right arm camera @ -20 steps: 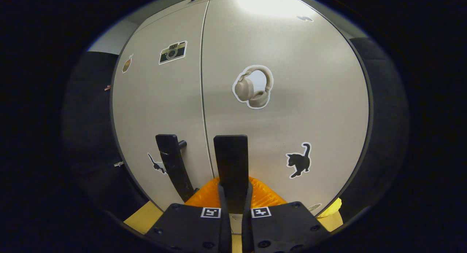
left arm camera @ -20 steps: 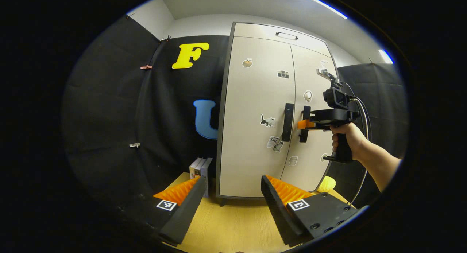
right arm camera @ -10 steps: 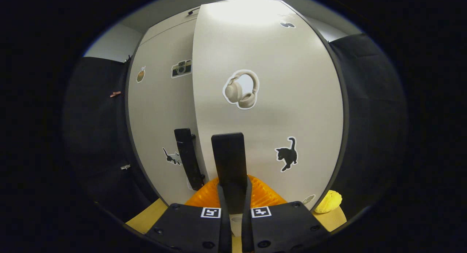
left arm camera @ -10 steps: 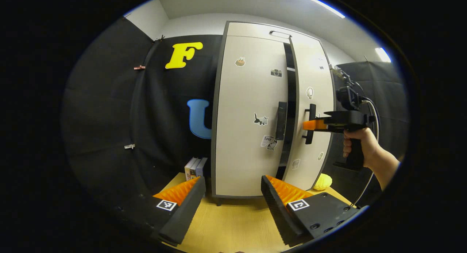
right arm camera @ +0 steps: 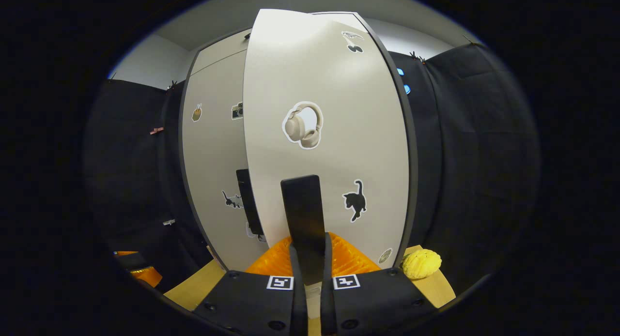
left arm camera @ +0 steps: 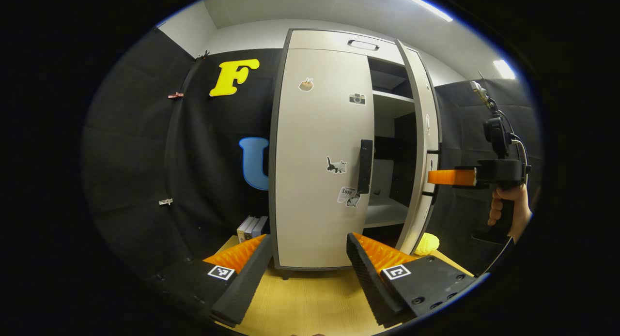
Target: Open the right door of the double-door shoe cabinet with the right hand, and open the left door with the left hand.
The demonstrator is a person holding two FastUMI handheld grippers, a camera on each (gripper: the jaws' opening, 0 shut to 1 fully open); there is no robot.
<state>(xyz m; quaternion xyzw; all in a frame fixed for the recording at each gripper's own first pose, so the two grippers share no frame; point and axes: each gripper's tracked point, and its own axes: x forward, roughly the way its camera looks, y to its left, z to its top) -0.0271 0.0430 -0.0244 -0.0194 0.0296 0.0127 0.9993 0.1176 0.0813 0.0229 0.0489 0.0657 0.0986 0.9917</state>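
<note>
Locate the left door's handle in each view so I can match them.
Left gripper view: handle right of centre, upright along the shut left door's inner edge.
Right gripper view: handle left of centre, partly hidden behind the open right door.
Shared landmark: yellow ball beside the cabinet's base.

We're in a recording booth: black cloth walls (left arm camera: 135,157), a shoe cabinet (left arm camera: 322,147) on a wooden tabletop (left arm camera: 310,302).

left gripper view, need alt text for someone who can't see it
A tall pale shoe cabinet stands with its right door swung open, pulled at its handle by the right gripper in a person's hand, showing shelves inside. Its left door is closed, its black handle untouched. The left gripper is in front, jaws apart and empty.
</note>
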